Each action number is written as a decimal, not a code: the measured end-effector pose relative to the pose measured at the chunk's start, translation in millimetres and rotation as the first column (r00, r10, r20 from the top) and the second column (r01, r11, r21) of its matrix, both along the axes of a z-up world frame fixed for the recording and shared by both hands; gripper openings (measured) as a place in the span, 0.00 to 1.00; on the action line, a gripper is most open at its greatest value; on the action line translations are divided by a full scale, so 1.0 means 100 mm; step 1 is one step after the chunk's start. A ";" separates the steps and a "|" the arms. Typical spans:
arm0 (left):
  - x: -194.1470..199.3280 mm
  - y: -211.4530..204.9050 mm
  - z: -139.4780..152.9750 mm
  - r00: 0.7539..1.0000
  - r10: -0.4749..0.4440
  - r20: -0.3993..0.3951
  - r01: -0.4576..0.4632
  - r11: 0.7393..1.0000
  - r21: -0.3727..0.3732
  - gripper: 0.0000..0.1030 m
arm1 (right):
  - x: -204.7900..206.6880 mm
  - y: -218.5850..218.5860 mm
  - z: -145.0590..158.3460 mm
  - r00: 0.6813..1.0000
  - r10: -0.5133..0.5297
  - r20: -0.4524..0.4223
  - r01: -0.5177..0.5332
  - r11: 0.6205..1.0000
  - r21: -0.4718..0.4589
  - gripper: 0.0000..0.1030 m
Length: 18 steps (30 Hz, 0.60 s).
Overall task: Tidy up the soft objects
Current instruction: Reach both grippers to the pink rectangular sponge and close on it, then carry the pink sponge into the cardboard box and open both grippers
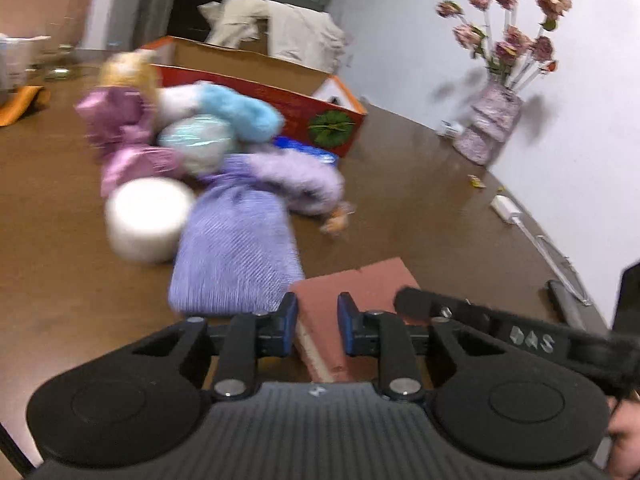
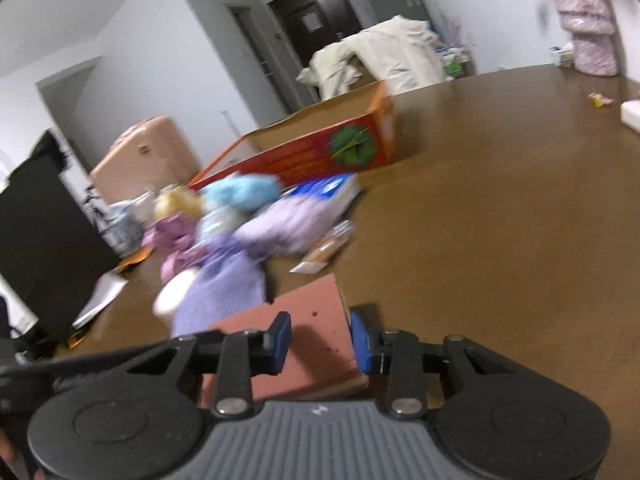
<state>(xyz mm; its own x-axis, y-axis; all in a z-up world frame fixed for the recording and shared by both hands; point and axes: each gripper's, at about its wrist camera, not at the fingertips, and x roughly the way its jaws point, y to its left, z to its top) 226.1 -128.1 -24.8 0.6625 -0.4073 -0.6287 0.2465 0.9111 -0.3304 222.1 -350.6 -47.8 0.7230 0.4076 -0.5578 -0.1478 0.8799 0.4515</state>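
Your left gripper (image 1: 317, 322) has its blue pads set narrowly on either side of the pink sponge block (image 1: 352, 292), at its near left edge; whether they press it can't be read through the blur. Your right gripper (image 2: 320, 342) straddles the same pink sponge block (image 2: 308, 320), jaws narrow, right pad at the block's right edge; contact not clear either. The block is flat, dusty pink, with a pale side layer, lying on the brown tabletop (image 1: 420, 208) near its front edge.

Just beyond it sits the soft pile: a lilac knit pouch (image 1: 236, 256), a white roll (image 1: 148, 220), a fluffy lilac piece (image 1: 296, 180), a doll in a pink dress (image 1: 124, 132), a light blue plush (image 1: 240, 112). Behind them, the open red box (image 1: 280, 96).

Only the left view shows the vase of dried roses (image 1: 492, 120) at the tabletop's far right edge. Only the right view shows the pink suitcase (image 2: 144, 156) and a dark door (image 2: 316, 16).
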 end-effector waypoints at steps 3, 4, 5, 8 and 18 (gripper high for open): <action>-0.21 0.22 0.02 0.998 0.062 -0.005 -0.062 0.998 0.011 0.21 | -0.20 0.22 0.01 0.998 0.058 0.004 -0.059 0.998 0.014 0.31; -0.26 0.28 0.03 0.997 0.082 -0.006 -0.082 0.997 0.011 0.21 | -0.24 0.27 0.01 0.997 0.080 0.003 -0.080 0.997 0.021 0.31; -0.32 0.33 0.03 0.994 0.108 -0.002 -0.108 0.994 0.014 0.21 | -0.28 0.32 0.02 0.995 0.103 0.004 -0.103 0.994 0.025 0.31; -0.47 0.48 0.03 0.988 0.154 -0.007 -0.154 0.988 0.005 0.30 | -0.35 0.41 0.03 0.990 0.139 0.014 -0.139 0.990 0.021 0.33; -0.61 0.55 -0.04 0.987 0.154 -0.049 -0.157 0.986 -0.052 0.35 | -0.26 0.46 -0.03 0.988 0.157 -0.003 -0.157 0.987 0.032 0.36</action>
